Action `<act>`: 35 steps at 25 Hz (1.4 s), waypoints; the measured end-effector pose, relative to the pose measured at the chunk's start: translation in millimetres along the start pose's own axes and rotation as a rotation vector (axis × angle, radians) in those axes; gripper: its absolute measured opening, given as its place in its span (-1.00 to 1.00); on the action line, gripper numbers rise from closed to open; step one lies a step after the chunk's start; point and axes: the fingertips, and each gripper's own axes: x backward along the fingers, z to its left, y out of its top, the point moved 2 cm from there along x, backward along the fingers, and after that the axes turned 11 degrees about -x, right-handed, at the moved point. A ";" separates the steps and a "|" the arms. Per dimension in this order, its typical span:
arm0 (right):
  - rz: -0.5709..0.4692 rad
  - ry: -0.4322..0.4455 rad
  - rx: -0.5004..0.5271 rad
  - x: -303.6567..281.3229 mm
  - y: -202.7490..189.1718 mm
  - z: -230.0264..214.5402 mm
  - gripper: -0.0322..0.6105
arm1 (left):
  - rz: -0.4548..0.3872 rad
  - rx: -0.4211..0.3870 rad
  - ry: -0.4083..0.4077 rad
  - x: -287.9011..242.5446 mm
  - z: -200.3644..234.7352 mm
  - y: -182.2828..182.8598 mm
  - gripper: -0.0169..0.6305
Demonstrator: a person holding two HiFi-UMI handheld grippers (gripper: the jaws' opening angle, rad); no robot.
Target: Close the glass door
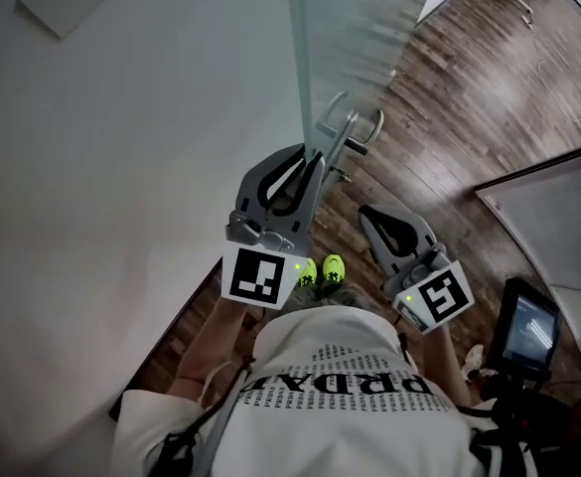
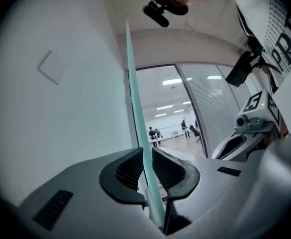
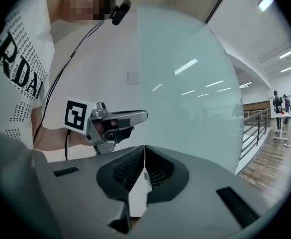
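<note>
Left tongs [image 2: 145, 154] are clamping the edge of the open glass door [image 1: 345, 38] near its handle [image 1: 355, 127]. Right tongs [image 3: 144, 148], shut and empty, are hovering beside the door. The smooth glass could slip free.

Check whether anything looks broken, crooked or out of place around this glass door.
Nothing stands out. The green-tinted glass door looks whole and uncracked, its silver metal handle is in place, and the left gripper is closed on the door's edge. The right gripper is shut and empty.
</note>
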 end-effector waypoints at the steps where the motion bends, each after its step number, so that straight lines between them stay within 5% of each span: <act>1: 0.001 -0.002 0.005 0.9 0.6 -2.9 -0.91 | 0.001 -0.025 0.005 0.4 -3.0 3.4 -0.79; 12: -0.001 -0.074 0.054 14.9 12.8 -29.9 -0.91 | -0.068 -0.020 -0.079 -5.6 -32.6 19.0 -0.75; 22: 0.073 -0.001 0.115 2.9 2.6 -8.5 -0.91 | -0.064 -0.032 -0.104 19.4 -31.5 16.2 -0.73; 29: 0.112 0.037 0.132 -2.4 -3.5 -2.0 -0.91 | -0.088 0.047 -0.087 32.9 -19.4 10.5 -0.73; 35: 0.119 -0.035 0.115 14.1 -7.1 -23.9 -0.91 | -0.163 0.044 -0.148 25.2 -44.0 23.1 -0.69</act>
